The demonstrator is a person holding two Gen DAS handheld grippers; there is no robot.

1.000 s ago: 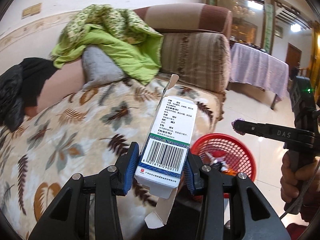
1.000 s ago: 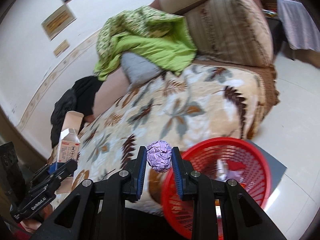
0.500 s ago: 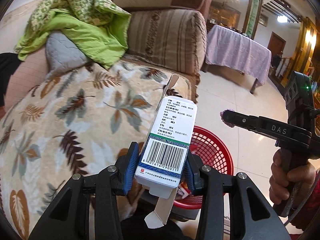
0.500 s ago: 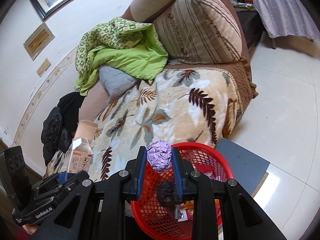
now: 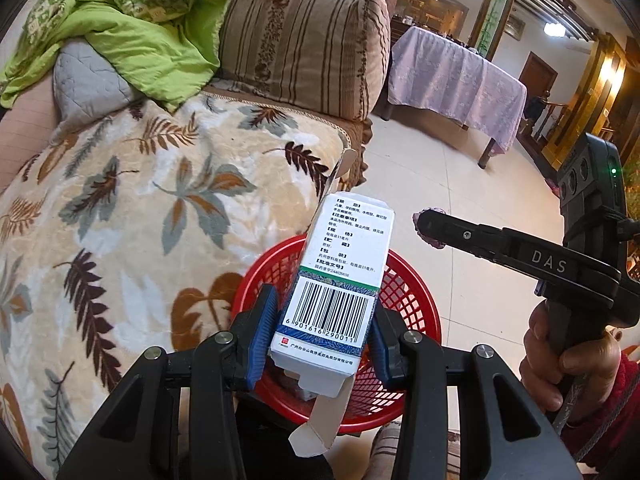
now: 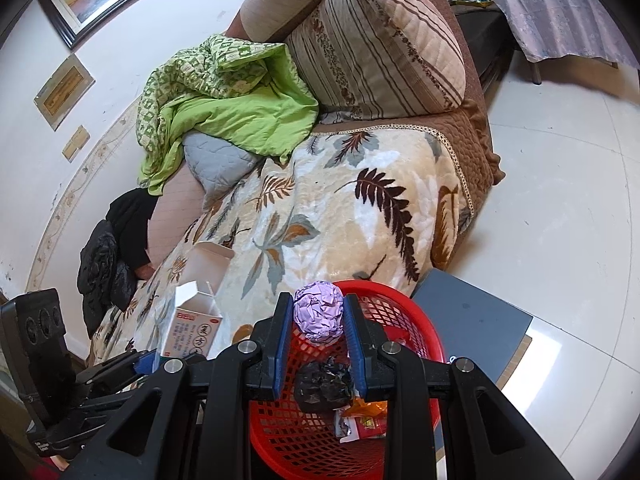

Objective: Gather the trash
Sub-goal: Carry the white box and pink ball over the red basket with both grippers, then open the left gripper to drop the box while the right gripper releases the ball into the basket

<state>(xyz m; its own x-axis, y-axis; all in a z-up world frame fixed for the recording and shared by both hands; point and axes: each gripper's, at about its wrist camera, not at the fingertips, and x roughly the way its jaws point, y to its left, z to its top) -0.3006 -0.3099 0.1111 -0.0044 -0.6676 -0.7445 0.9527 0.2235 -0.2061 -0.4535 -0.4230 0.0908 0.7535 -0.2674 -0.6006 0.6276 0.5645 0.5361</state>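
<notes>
My left gripper (image 5: 320, 332) is shut on a white medicine box (image 5: 340, 280) with a barcode and loose end flaps, held over the red mesh basket (image 5: 404, 292). My right gripper (image 6: 318, 318) is shut on a crumpled purple paper ball (image 6: 319, 315), also above the red basket (image 6: 288, 432). The basket stands on the floor beside the sofa and holds a black crumpled wad (image 6: 324, 386) and some wrappers (image 6: 362, 420). The right wrist view shows the box (image 6: 192, 328) in the left gripper at lower left. In the left wrist view the right gripper (image 5: 430, 226) reaches in from the right, held by a hand (image 5: 568, 360).
A sofa with a leaf-print blanket (image 6: 320, 216), a striped cushion (image 6: 376, 48), a green quilt (image 6: 224, 96) and black clothing (image 6: 116, 248) fills the left. A grey mat (image 6: 472, 320) lies under the basket on the white tiled floor (image 6: 560, 200). A cloth-covered table (image 5: 456, 76) stands further back.
Both grippers have moved over the red basket and tipped downward, each keeping its grip. The basket now lies directly beneath the box and the paper ball.
</notes>
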